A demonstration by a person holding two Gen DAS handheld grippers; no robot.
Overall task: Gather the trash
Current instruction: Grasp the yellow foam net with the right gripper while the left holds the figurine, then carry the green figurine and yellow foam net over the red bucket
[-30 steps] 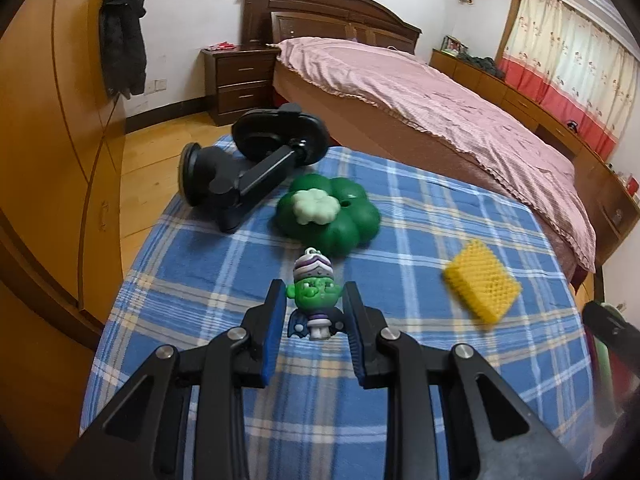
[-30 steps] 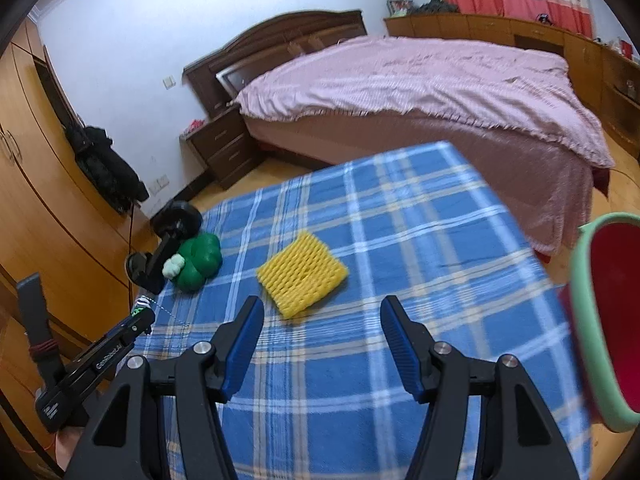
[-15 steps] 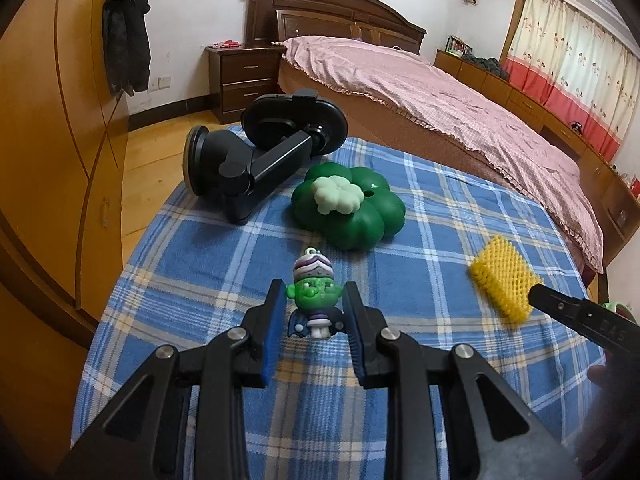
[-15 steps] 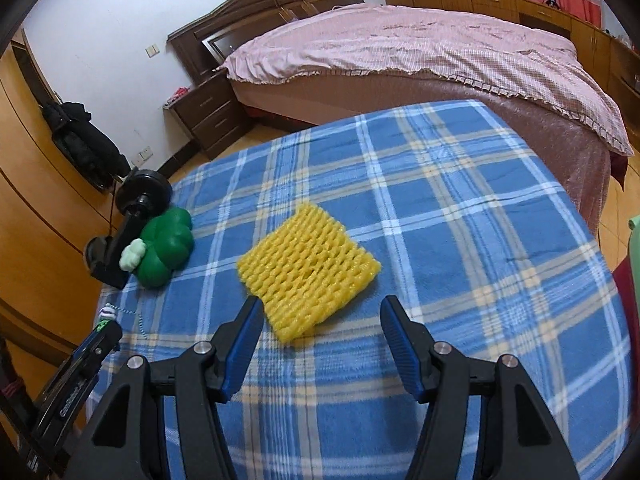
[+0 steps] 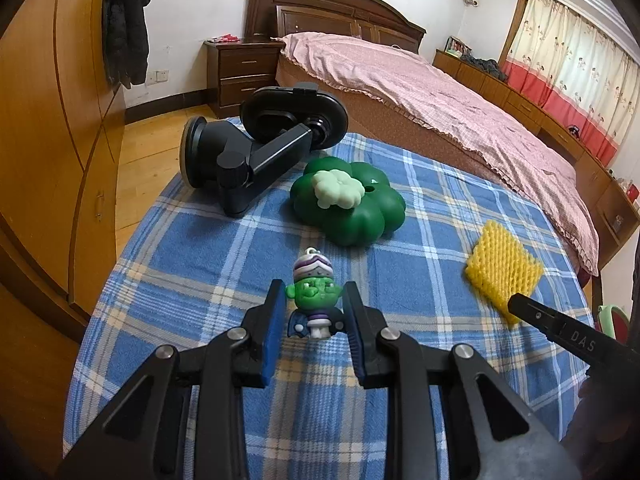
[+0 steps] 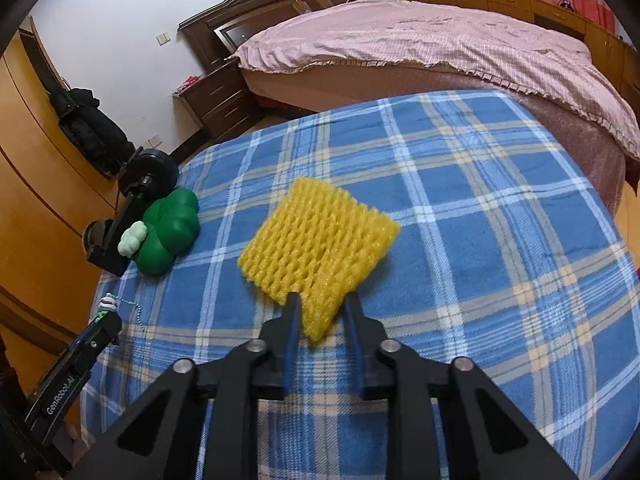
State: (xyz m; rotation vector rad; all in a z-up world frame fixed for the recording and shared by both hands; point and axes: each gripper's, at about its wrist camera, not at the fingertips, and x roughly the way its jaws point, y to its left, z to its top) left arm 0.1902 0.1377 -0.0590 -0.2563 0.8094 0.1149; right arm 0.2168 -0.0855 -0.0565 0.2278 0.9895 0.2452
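The right gripper (image 6: pixel 319 307) pinches the near corner of the yellow foam net (image 6: pixel 318 254) on the blue plaid cloth (image 6: pixel 480 208), likely to lift it as trash. The left gripper (image 5: pixel 313 317) clamps a green figurine (image 5: pixel 313 298), apparently to keep it aside.

Left claw (image 5: pixel 313 322) level and low over the counter (image 5: pixel 192 248), pads clamped on a figurine (image 5: pixel 314 300); right claw (image 6: pixel 320 312) narrowed around a yellow net's (image 6: pixel 316 248) corner.
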